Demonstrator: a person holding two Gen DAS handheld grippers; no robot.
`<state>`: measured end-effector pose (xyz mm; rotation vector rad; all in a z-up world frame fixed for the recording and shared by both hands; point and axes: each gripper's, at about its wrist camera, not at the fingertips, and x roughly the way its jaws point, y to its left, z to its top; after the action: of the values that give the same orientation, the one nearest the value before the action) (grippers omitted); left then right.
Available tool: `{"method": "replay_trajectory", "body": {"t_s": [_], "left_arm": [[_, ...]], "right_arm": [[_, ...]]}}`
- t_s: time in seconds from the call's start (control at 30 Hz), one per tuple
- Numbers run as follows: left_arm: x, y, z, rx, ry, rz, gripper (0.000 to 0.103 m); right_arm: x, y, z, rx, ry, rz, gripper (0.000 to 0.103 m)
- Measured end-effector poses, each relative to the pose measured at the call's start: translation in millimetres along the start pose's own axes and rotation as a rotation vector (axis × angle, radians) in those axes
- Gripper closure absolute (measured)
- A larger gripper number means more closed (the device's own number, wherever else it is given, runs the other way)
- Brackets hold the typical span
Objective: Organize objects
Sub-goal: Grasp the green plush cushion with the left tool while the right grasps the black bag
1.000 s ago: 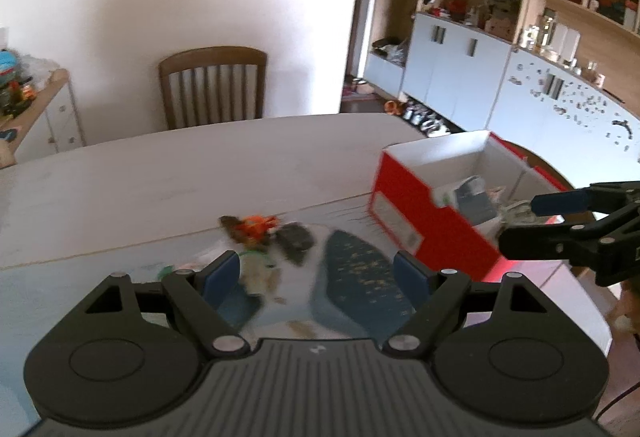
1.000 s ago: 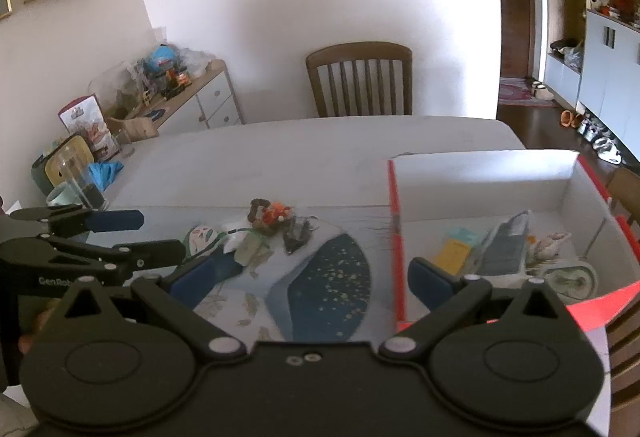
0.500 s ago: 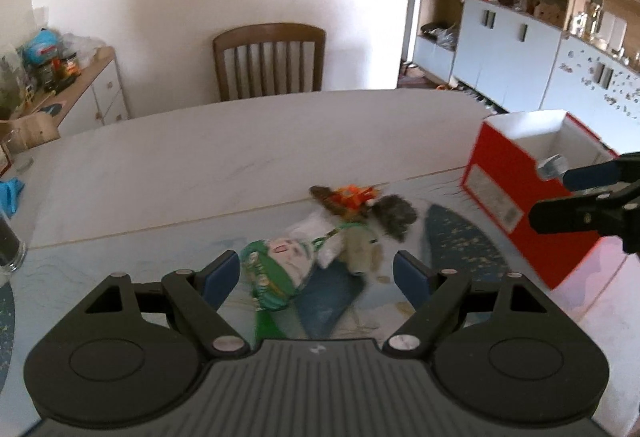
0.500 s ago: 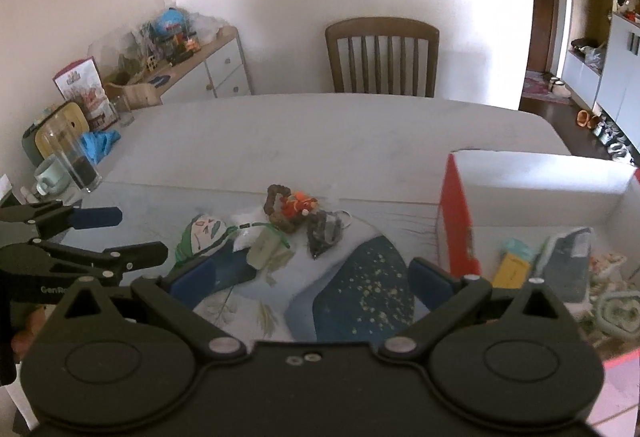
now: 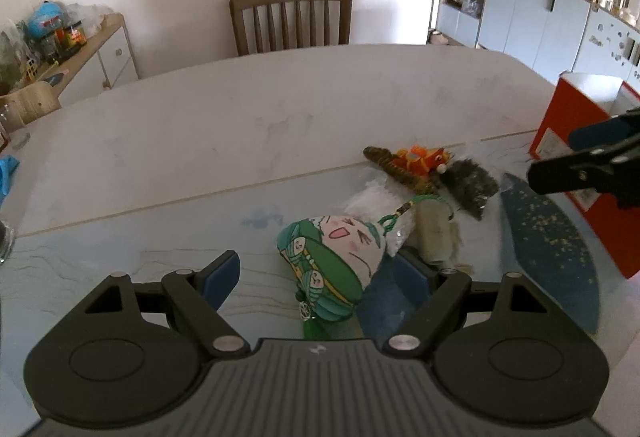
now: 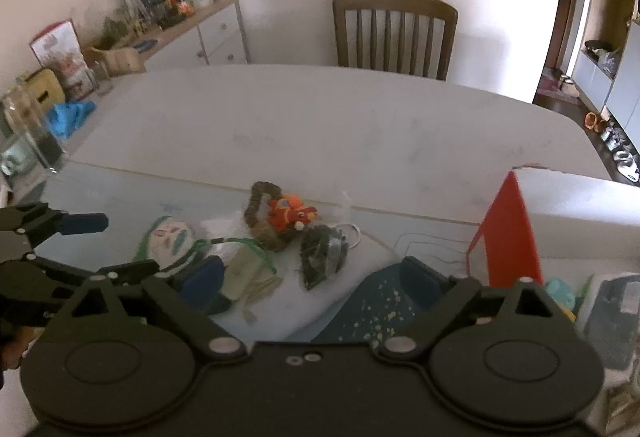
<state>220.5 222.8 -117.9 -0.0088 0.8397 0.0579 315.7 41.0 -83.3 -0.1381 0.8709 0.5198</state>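
Both grippers, jaws spread and empty, are swinging away from the red box [image 5: 576,141] at three o'clock, the left gripper [image 5: 316,277] now closing on the green pouch [image 5: 332,261] lying at twelve o'clock, likely the next pick.

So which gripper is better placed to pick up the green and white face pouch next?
Left. The left gripper is open with the green and white face pouch already between its fingers, on the table mat. The right gripper, also open, faces the dark pouch nearer the red box.
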Motion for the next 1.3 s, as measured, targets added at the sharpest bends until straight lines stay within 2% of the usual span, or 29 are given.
{"method": "replay_trajectory", "body": {"t_s": [0.13,0.3,0.43,0.63,0.73,0.8,0.87,1.0,1.1,1.3], "left_arm": [[16,-1,2,0.007,0.019,0.004,0.019],[28,-2,3,0.006,0.028,-0.008,0.019],[35,-3,3,0.008,0.030,-0.017,0.019],[37,-3,2,-0.001,0.020,-0.029,0.019],[37,-3,2,-0.003,0.013,-0.030,0.019],[35,-4,2,-0.004,0.006,-0.033,0.023],[34,-4,2,-0.004,0.005,-0.036,0.036],[30,-2,4,-0.029,0.005,-0.045,0.042],[26,-3,6,-0.041,0.012,-0.035,0.047],[6,-6,10,-0.058,-0.003,-0.044,0.049]], "right_arm": [[20,-1,5,-0.014,0.017,-0.008,0.009],[46,-9,7,-0.006,0.053,-0.011,0.020],[62,-14,5,0.001,0.081,-0.014,0.023],[73,-19,3,0.020,0.106,-0.008,0.031],[76,-19,3,0.029,0.113,-0.003,0.038],[76,-18,3,0.037,0.113,0.003,0.046],[76,-19,3,0.044,0.116,0.016,0.052],[76,-18,3,0.054,0.119,0.044,0.069],[73,-14,2,0.042,0.114,0.040,0.077],[57,-15,1,0.061,0.093,0.038,0.081]]}}
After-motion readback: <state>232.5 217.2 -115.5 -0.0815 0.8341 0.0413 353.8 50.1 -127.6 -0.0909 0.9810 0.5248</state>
